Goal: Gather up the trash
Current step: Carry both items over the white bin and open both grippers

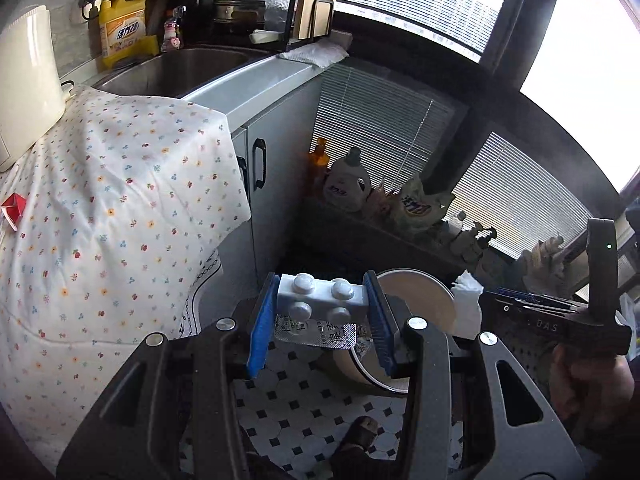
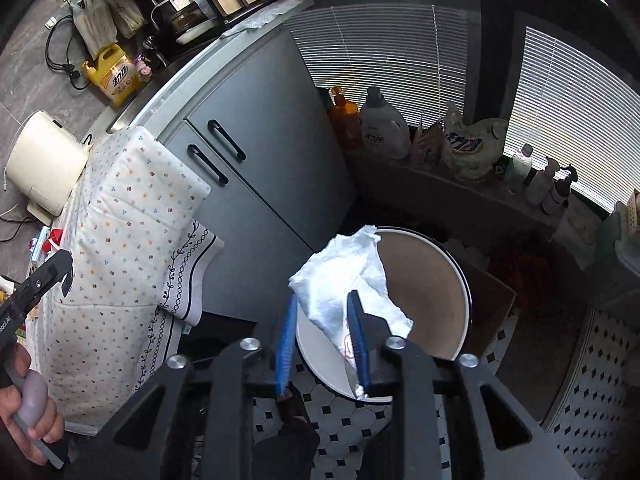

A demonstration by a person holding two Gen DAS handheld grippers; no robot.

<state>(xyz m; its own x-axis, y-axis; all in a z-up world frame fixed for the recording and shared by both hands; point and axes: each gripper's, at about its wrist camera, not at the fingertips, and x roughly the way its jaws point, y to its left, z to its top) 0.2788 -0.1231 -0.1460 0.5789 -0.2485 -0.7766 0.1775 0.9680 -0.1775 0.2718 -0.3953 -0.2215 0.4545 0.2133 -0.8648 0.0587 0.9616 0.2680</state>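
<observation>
My left gripper (image 1: 320, 300) is shut on a grey toy brick (image 1: 322, 296), with a silver pill blister pack (image 1: 316, 334) held just beneath it, above the floor left of the round white trash bin (image 1: 416, 292). My right gripper (image 2: 322, 320) holds a crumpled white paper tissue (image 2: 344, 280) between its blue fingers, over the left rim of the bin (image 2: 432, 292), whose inside is brown. The tissue also shows in the left wrist view (image 1: 468, 300). A small red paper piece (image 1: 13, 210) lies on the flowered cloth.
A table under a flowered cloth (image 1: 112, 200) stands left, with a cream appliance (image 1: 24, 76). Grey cabinet (image 2: 260, 160) and sink (image 1: 180, 68) lie behind. Detergent bottles (image 2: 380, 128) line the window ledge. The floor is black-and-white tile (image 1: 304, 404). A cardboard piece (image 2: 488, 308) stands right of the bin.
</observation>
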